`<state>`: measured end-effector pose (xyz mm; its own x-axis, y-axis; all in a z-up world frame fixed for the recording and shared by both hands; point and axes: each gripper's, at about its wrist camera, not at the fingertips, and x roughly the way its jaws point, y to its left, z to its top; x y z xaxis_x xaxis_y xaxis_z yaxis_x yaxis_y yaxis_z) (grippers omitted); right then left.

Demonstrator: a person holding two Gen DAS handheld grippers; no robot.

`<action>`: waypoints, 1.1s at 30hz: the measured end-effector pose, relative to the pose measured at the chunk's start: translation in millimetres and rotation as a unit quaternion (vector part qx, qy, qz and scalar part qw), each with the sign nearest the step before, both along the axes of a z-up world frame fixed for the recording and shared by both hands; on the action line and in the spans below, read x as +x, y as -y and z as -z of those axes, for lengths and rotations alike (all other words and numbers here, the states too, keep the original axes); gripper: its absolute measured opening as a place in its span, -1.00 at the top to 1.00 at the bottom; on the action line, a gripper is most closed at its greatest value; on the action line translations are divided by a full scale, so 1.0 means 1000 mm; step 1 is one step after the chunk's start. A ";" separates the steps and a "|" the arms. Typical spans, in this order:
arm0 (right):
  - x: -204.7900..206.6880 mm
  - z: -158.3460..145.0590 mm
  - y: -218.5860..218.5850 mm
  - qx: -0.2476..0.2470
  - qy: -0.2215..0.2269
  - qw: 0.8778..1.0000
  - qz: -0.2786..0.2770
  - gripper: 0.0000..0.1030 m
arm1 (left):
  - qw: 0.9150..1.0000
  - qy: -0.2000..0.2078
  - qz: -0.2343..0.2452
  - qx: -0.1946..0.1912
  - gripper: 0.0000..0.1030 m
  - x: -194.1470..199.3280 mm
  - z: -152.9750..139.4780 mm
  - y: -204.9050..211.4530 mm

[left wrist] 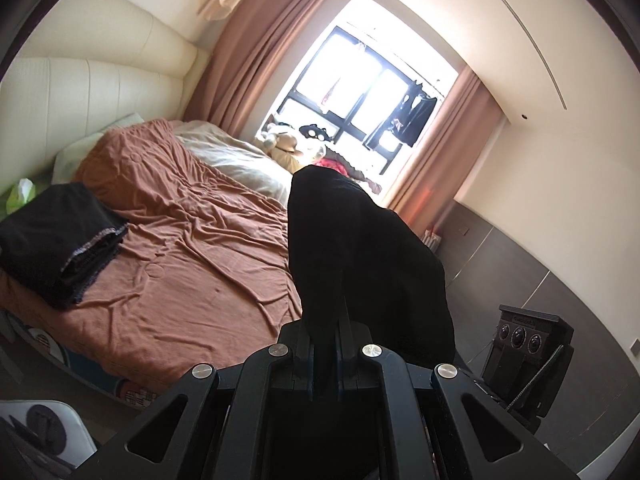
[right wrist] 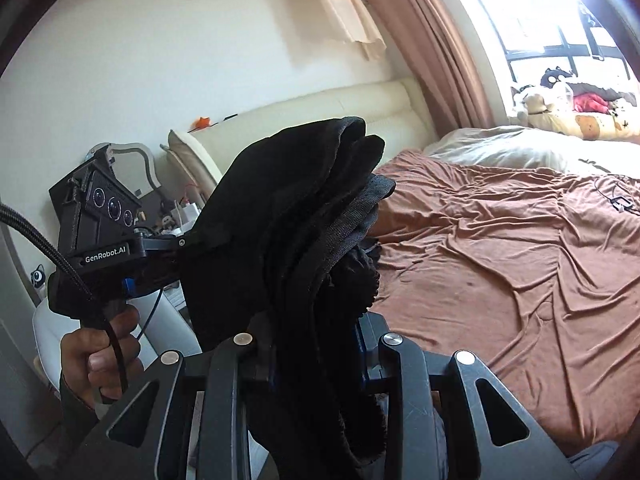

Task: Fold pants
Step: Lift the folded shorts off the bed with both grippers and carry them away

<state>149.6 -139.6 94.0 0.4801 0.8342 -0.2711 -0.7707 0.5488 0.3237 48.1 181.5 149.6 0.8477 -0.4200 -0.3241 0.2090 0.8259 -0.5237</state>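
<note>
Black pants [right wrist: 288,216] hang bunched in mid-air beside a bed [left wrist: 192,240], held up between two grippers. The fabric is thick and dark, gathered into several layered folds, with a grey ribbed band showing at one edge. The left gripper [left wrist: 326,336] has its jaws pressed narrow on one part of the cloth, which rises in front of it as a dark mound. The right gripper [right wrist: 316,344] is clamped on another bunch that drapes down over its fingers. One hand [right wrist: 96,356] shows, gripping the left gripper's handle. One rust-brown sheet [right wrist: 500,248], wrinkled, covers the bed. One separate folded black garment [left wrist: 60,244] lies on the sheet near the edge. One window [left wrist: 360,100] stands behind.
</note>
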 end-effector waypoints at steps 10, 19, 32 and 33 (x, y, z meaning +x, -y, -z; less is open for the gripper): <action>0.018 -0.010 -0.039 -0.002 0.007 0.998 -0.063 0.52 | 0.999 0.010 -0.052 -0.004 0.86 -0.031 -0.017 -0.065; 0.041 -0.006 -0.072 -0.017 0.008 0.997 -0.072 0.52 | 0.997 0.015 -0.072 -0.002 0.86 -0.020 -0.015 -0.109; 0.119 0.032 -0.138 -0.048 -0.001 0.997 -0.068 0.52 | 0.996 -0.001 -0.088 -0.014 0.86 0.032 0.030 -0.187; 0.122 0.037 -0.144 -0.050 -0.002 0.996 -0.070 0.52 | 0.996 -0.003 -0.088 -0.016 0.86 0.037 0.034 -0.194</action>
